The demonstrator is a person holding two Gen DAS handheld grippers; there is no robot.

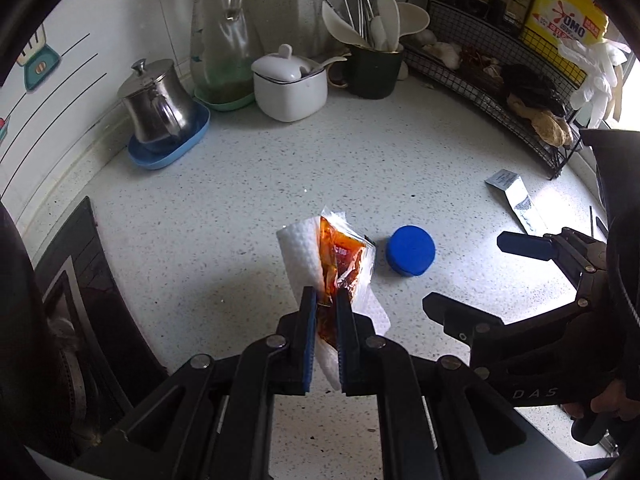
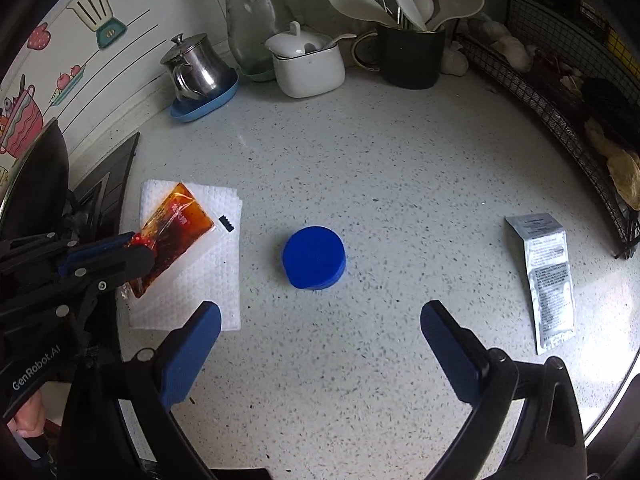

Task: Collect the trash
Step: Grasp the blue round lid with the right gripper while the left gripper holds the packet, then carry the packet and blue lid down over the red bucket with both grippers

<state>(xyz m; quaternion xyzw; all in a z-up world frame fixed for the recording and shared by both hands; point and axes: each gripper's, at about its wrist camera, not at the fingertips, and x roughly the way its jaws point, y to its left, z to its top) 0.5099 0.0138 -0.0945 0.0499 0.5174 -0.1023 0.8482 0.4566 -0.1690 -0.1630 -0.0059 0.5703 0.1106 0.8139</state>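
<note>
Clamped in the left claw (image 1: 324, 300) at the bottom of the left wrist view are a sauce packet (image 1: 340, 256) and a white napkin (image 1: 300, 248), pinched together so one grip carries both pieces of trash above the counter (image 1: 280, 168), while the blue cap (image 1: 411, 250) lies just beyond them and a silver sachet (image 1: 516, 196) rests near the wire rack (image 1: 500, 80) at the right edge. From the right wrist view, the right claw (image 2: 320, 316) hangs wide open and empty, with the cap between and beyond its fingers, probably the next pickup; nothing blocks it, the sachet lies well apart to the right, and the kettle (image 2: 196, 68), jar (image 2: 308, 64) and utensil mug (image 2: 412, 56) stand along the back wall.
</note>
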